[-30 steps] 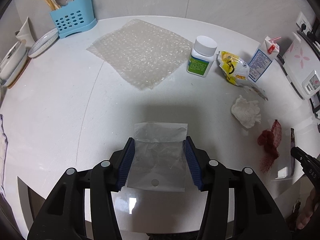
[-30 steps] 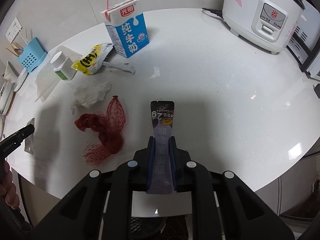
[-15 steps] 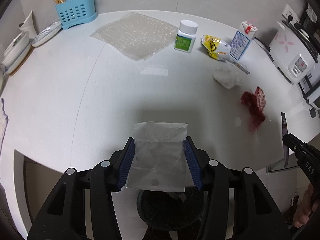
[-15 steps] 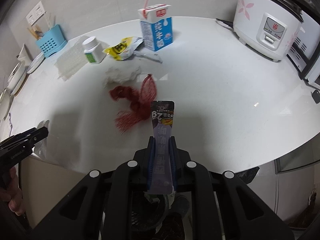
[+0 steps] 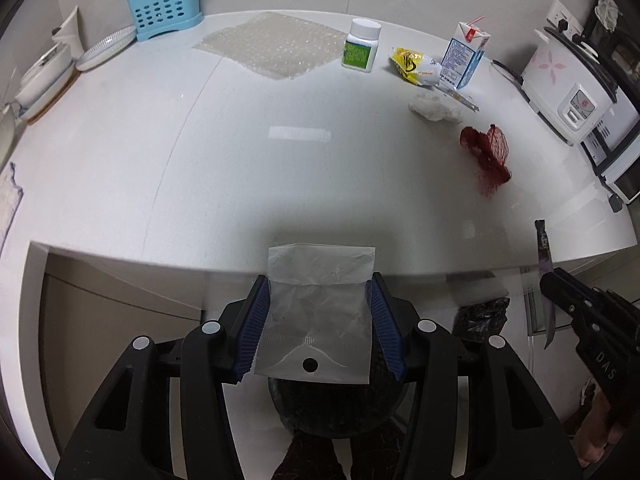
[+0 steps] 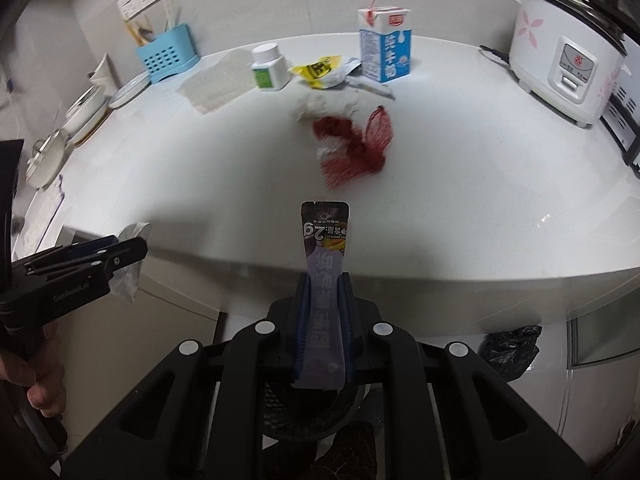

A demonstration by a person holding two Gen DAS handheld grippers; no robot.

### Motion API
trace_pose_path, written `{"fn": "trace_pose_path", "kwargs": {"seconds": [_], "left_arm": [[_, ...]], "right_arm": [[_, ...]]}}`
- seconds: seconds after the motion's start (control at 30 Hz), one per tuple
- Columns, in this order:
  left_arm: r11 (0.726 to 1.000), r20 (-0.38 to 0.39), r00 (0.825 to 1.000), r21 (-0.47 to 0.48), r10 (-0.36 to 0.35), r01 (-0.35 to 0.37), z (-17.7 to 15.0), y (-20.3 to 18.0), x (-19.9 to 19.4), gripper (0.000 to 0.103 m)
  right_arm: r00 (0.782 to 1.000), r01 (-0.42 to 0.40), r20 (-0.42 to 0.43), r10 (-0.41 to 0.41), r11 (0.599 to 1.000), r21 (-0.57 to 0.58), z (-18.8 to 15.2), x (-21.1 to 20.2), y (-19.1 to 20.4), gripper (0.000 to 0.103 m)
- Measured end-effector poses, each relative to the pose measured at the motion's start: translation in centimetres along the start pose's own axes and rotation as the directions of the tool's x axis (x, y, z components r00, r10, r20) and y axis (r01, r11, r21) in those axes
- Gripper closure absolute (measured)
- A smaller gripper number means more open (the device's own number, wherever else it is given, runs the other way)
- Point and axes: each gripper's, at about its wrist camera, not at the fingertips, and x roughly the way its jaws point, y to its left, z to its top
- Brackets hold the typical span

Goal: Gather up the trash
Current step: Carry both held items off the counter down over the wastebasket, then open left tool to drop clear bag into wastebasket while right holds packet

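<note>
My left gripper (image 5: pixel 318 280) is shut on a clear plastic bag (image 5: pixel 320 320), held flat between its blue pads just past the counter's front edge. My right gripper (image 6: pixel 324 280) is shut on a dark snack wrapper (image 6: pixel 326 232) that sticks up from the jaws. A black mesh bin (image 5: pixel 336 412) sits on the floor right below both grippers. On the white counter (image 5: pixel 200 160) lie a red net bag (image 5: pixel 486 152), a crumpled tissue (image 5: pixel 432 106), a yellow wrapper (image 5: pixel 414 66), a milk carton (image 5: pixel 464 56), a pill bottle (image 5: pixel 360 46) and bubble wrap (image 5: pixel 276 44).
A white rice cooker (image 6: pixel 564 48) stands at the counter's right end. At the back left are a blue utensil holder (image 5: pixel 162 4) and stacked dishes (image 5: pixel 44 76). A black plastic bag (image 6: pixel 508 348) hangs under the counter at the right.
Both grippers have drawn back from over the counter past its front edge, and the black bin has come into view below them. Each still grips its piece of trash.
</note>
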Motion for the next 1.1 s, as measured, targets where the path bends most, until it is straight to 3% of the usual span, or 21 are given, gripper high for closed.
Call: {"fn": "trace_pose_path", "kwargs": {"seconds": [0.53,1.1], "left_arm": [[1.0,-0.003,1.0,0.017,0.014,-0.014,-7.7,-0.1,5.2,0.054],[0.999,-0.046,0.998,0.038,-0.03,0.032,-12.7,-0.5,13.2,0.054]], "right_arm": [[0.996,-0.069,-0.053,0.068,0.997,-0.03,-7.6,4.8,2.2,0.089],[0.988,-0.06,-0.144,0.055,0.998,-0.027,-13.4,12.9,2.1,0.089]]}}
